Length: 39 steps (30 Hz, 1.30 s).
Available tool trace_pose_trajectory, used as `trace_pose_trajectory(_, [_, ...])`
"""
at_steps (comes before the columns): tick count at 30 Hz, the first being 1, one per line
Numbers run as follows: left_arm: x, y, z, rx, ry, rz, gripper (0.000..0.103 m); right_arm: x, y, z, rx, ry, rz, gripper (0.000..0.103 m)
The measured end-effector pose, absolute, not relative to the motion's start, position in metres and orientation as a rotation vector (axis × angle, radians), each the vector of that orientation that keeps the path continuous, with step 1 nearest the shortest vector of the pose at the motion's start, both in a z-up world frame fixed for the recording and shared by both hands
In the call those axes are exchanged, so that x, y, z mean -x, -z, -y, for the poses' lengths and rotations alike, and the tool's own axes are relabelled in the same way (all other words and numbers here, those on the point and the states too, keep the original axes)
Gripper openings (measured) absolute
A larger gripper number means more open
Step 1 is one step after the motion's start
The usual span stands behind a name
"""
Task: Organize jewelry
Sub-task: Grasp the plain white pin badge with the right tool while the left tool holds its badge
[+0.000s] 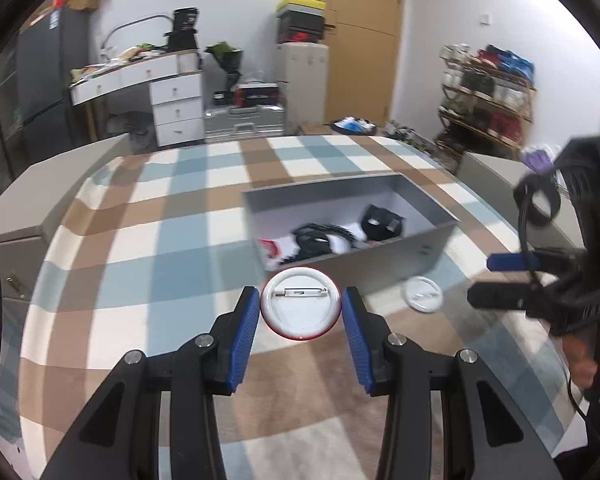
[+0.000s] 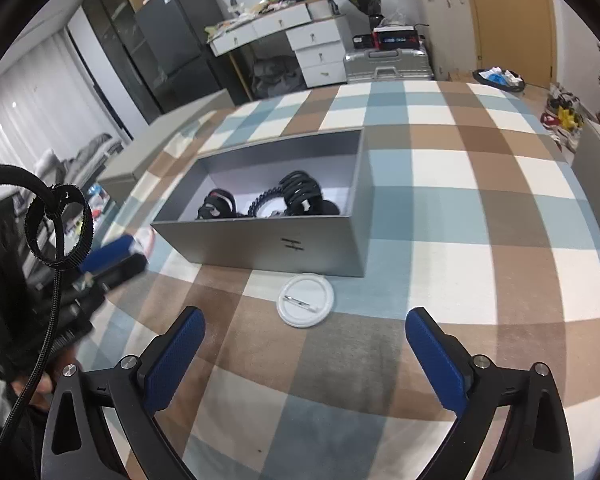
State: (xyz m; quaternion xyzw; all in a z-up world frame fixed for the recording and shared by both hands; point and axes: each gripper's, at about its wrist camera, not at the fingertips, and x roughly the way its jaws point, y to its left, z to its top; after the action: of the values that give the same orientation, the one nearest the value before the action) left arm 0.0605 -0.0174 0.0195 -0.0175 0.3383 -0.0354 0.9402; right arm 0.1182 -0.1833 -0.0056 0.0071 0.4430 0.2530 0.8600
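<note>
A red-rimmed round pin badge (image 1: 300,305) shows its white back and clasp between the blue pads of my left gripper (image 1: 301,312); the jaws stand on either side of it, touching or nearly so. A second white badge (image 1: 423,293) lies pin side up on the checked cloth in front of the grey box (image 1: 396,258); it also shows in the right wrist view (image 2: 306,299). The box (image 2: 260,246) holds black bracelets and bands (image 2: 300,192). My right gripper (image 2: 305,344) is open and empty, just short of the white badge.
The table wears a blue, brown and white checked cloth (image 2: 440,208). Grey bench-like blocks stand at its left (image 1: 28,196) and right edges. A desk, suitcase, shelves and a door stand behind. The right gripper shows in the left wrist view (image 1: 540,284).
</note>
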Motion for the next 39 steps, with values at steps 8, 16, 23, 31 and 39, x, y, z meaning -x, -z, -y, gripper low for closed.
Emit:
trace_pose_trajectory(8, [-0.061,-0.019,-0.010,0.087,0.019,-0.685,0.037,-0.127,0.021,0.156,0.086,-0.510,-0.964,0.090])
trace_pose_trajectory(16, [-0.057,-0.022,-0.021,0.109,0.001,-0.671,0.037,-0.126,0.031,0.141,0.149,-0.515,-0.967,0.074])
trace_pose_trajectory(23, [-0.057,-0.023,-0.023,0.113,0.005,-0.668,0.037,-0.126,0.035,0.139,0.183,-0.487,-0.958,0.071])
trace_pose_trajectory(31, [-0.057,-0.023,-0.021,0.106,0.015,-0.677,0.037,-0.126,0.035,0.139,0.211,-0.461,-0.945,0.062])
trace_pose_trajectory(39, [-0.058,-0.023,-0.021,0.107,0.016,-0.679,0.037,-0.123,0.036,0.135,0.278,-0.442,-0.918,0.041])
